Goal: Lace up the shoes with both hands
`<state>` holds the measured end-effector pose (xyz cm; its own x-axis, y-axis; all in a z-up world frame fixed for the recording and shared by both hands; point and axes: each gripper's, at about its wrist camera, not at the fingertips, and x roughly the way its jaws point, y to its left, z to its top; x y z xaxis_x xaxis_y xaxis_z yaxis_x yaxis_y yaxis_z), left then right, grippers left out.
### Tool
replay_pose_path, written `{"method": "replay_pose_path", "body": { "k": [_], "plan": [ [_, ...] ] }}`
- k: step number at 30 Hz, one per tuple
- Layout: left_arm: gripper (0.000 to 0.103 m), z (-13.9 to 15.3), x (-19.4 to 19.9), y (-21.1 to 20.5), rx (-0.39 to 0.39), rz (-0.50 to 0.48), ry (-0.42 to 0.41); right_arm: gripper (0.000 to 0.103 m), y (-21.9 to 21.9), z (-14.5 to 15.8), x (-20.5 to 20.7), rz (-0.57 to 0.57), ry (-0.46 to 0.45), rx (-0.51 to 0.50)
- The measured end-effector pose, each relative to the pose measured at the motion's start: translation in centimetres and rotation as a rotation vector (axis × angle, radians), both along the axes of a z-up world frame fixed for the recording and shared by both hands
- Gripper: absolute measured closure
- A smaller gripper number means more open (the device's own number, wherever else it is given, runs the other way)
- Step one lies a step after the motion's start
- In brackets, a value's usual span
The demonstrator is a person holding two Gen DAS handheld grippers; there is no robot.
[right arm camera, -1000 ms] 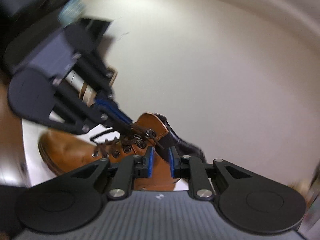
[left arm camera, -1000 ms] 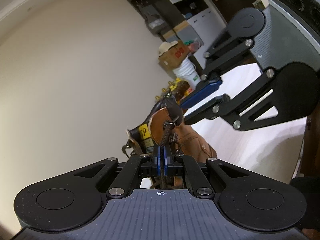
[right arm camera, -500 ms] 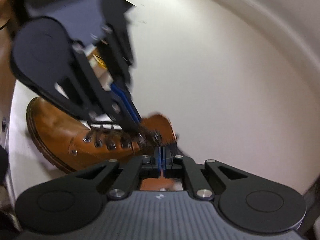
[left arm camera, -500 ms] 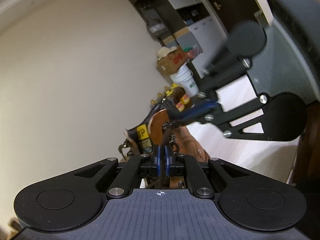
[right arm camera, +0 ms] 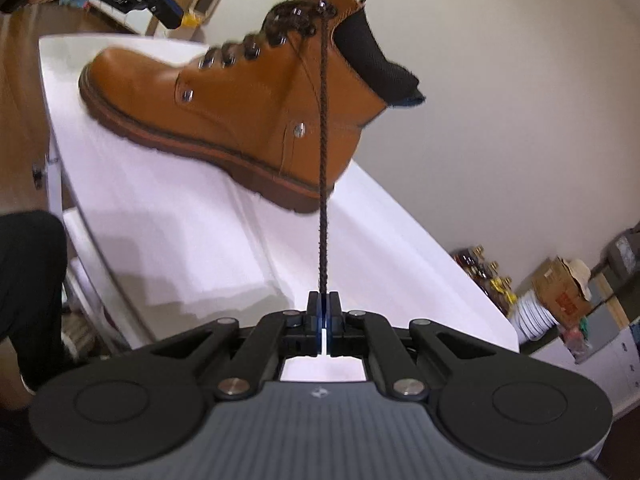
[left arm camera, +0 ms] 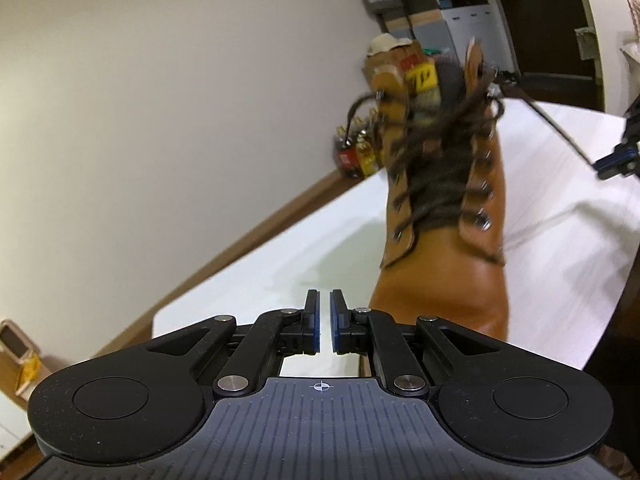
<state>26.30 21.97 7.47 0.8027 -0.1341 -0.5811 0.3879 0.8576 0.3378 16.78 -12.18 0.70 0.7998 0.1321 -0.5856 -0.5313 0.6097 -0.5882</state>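
Observation:
A tan leather boot (left arm camera: 444, 208) stands on the white table (left arm camera: 280, 256); its toe points at my left gripper (left arm camera: 325, 320). That gripper hovers low just left of the toe, with its jaws a small way apart and nothing between them. It also shows at the top left of the right wrist view, as the left gripper (right arm camera: 168, 8) beyond the boot (right arm camera: 240, 100). My right gripper (right arm camera: 323, 308) is shut on the dark brown lace (right arm camera: 322, 184), which runs taut from the top eyelet. In the left wrist view that lace (left arm camera: 560, 128) stretches to the right gripper (left arm camera: 616, 160).
Small bottles (left arm camera: 356, 152) and a cardboard box (left arm camera: 396, 60) stand by the wall past the table's far end. White buckets (right arm camera: 536, 312) sit on the floor near them. A person's dark-clad leg (right arm camera: 28, 280) is beside the table's edge (right arm camera: 60, 184).
My left gripper has let go at the boot's top, opened slightly and drawn back to the toe end. My right gripper has shut on the lace and pulled it out taut.

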Motion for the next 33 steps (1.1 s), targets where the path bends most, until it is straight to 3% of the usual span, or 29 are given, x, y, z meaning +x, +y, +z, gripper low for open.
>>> {"method": "replay_pose_path", "body": {
  "k": [3,6,7,10,13,16,21,24,33],
  "plan": [
    [0.095,-0.9,1.2,0.9,0.004,-0.017,0.039,0.101,0.0,-0.2,0.1,-0.030,0.031,-0.023],
    [0.095,-1.6,1.8,1.6,-0.005,-0.049,0.077,0.099,-0.2,0.0,-0.8,-0.055,-0.020,-0.019],
    [0.101,-1.8,2.0,1.7,-0.011,-0.062,0.090,0.098,0.3,0.2,-1.0,-0.061,-0.036,-0.013],
    [0.103,-2.1,2.5,2.4,-0.055,-0.108,0.107,0.090,2.0,1.1,-1.9,-0.035,-0.070,0.087],
    [0.095,-2.1,3.0,2.8,-0.052,-0.111,0.093,0.088,2.9,2.3,-2.5,0.008,-0.020,0.216],
    [0.103,-2.2,3.3,3.2,-0.059,-0.105,0.094,0.088,5.6,2.1,-2.2,0.065,0.056,0.311],
    [0.103,-2.0,3.0,3.5,-0.131,-0.154,0.140,0.088,8.7,1.4,-1.7,0.131,0.156,0.423],
    [0.103,-2.4,2.3,2.9,-0.160,-0.133,0.146,0.088,9.0,1.4,-1.4,0.125,0.186,0.480],
    [0.103,-1.5,-1.9,0.1,-0.219,-0.049,0.143,0.088,6.3,2.8,-0.3,0.044,0.153,0.475]
  ]
}}
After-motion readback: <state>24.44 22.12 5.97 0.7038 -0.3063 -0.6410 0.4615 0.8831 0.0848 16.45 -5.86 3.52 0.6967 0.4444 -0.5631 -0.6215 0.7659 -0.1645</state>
